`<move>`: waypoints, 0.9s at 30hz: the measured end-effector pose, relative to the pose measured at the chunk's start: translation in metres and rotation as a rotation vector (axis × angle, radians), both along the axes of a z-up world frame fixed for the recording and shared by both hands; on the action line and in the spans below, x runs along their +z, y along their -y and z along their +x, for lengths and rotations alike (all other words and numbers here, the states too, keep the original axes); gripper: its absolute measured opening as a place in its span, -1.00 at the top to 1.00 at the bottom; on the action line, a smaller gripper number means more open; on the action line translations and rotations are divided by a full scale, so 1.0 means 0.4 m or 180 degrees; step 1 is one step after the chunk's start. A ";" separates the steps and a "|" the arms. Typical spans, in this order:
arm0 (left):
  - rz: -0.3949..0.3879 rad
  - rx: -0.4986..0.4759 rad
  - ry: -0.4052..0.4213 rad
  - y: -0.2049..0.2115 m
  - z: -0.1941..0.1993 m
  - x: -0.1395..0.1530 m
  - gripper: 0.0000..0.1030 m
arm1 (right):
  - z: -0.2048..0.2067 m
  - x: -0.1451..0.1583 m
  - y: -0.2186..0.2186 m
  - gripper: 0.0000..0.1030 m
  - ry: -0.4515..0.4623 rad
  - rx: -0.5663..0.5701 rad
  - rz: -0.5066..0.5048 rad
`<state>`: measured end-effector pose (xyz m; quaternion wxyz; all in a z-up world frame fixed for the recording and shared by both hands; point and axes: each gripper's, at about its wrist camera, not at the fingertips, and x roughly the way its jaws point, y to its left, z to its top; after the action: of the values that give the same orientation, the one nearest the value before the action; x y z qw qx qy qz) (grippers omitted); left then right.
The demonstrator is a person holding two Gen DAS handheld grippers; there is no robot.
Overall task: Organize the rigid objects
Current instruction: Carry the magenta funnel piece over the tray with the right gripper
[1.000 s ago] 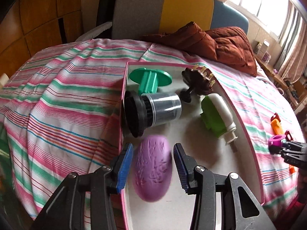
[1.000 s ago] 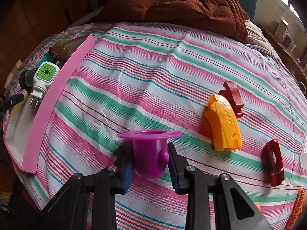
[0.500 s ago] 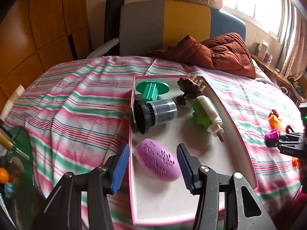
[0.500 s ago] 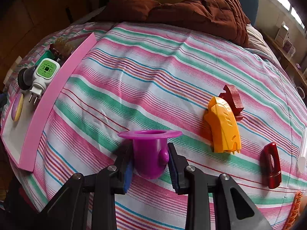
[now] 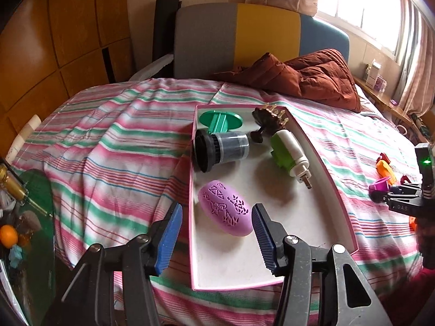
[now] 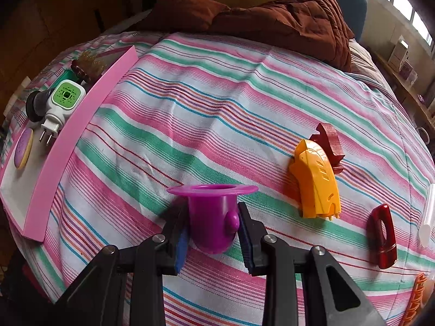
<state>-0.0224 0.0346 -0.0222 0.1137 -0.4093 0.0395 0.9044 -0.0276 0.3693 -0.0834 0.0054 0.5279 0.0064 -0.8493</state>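
A pink-rimmed white tray lies on the striped bed. In it are a purple oval piece, a black and grey cylinder, a green spool, a green and white plug and a brown comb-like piece. My left gripper is open and empty, above the tray's near end, behind the purple oval. My right gripper is shut on a magenta flanged cup, also visible in the left wrist view, held over the bed right of the tray.
An orange shell piece, a dark red block, a dark red loop piece and an orange comb lie on the striped cover. A brown quilt is at the bed's head. A glass side table stands at left.
My left gripper let go of the purple oval, which now lies in the tray, and drew back and up. My right gripper stays shut on the magenta cup, almost still.
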 end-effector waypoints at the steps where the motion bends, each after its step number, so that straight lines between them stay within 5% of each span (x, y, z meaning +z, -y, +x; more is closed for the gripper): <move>1: 0.0004 0.0019 0.0005 0.004 0.000 -0.002 -0.05 | -0.001 0.000 0.001 0.39 0.0003 -0.0010 0.0002; 17: 0.0106 0.0250 0.0044 0.092 0.000 -0.023 -0.05 | 0.015 0.041 0.069 0.40 0.0024 -0.0217 -0.0134; 27: 0.0136 0.0344 0.0046 0.120 0.006 -0.028 -0.05 | 0.014 0.191 0.326 0.39 -0.0464 0.0646 -0.0536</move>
<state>-0.0199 -0.0134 -0.0335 0.0737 -0.4148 -0.0029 0.9069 -0.0219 0.2391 -0.0072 0.1349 0.4591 -0.0111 -0.8780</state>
